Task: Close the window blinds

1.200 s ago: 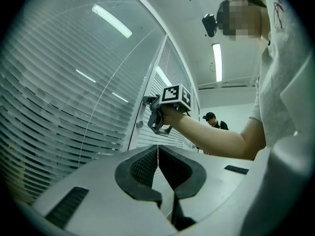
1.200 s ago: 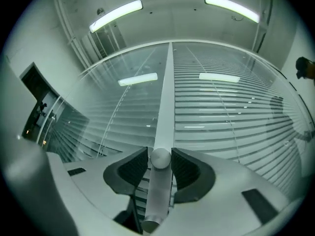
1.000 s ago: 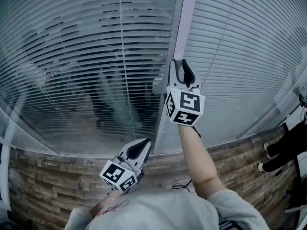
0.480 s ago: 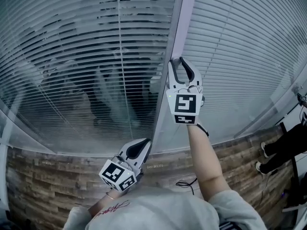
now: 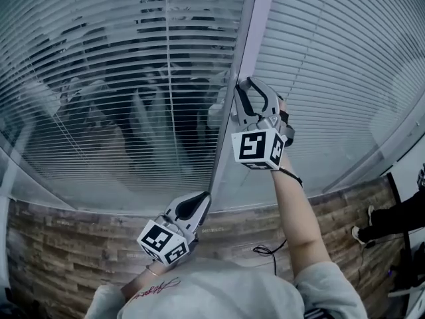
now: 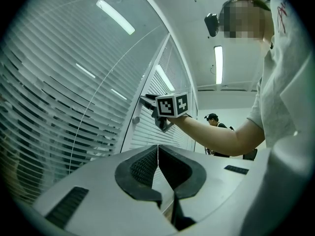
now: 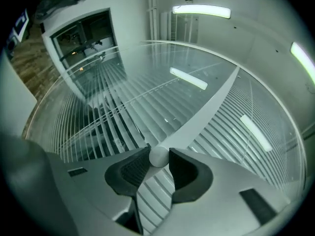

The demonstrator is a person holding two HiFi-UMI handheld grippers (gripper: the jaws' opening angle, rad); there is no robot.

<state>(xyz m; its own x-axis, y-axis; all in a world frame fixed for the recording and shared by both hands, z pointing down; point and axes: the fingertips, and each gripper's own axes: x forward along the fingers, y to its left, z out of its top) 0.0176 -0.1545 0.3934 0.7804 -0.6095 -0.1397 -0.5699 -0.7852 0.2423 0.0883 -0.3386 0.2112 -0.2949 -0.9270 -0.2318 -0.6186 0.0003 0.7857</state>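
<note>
White slatted blinds hang behind glass: the left blinds (image 5: 99, 78) are partly turned, with dark gaps showing through, and the right blinds (image 5: 345, 65) look flat and pale. A pale frame post (image 5: 255, 18) divides them. My right gripper (image 5: 247, 85) is raised to that post and is shut on a small round white knob (image 7: 158, 156), with a pad on each side of it. In the left gripper view it (image 6: 145, 101) shows side-on against the post. My left gripper (image 5: 202, 197) hangs low near my chest, its jaws shut on nothing (image 6: 157, 147).
A second small knob (image 6: 136, 119) sits on the post just below the right gripper. Under the glass runs a brown wood-pattern wall (image 5: 66, 244) with a black cable (image 5: 265, 250). Another person (image 6: 212, 119) stands at the far right, their legs and shoes (image 5: 392, 224) in sight.
My right gripper has rolled about the knob, its marker cube turning and the forearm swinging right. The left gripper has stayed where it was.
</note>
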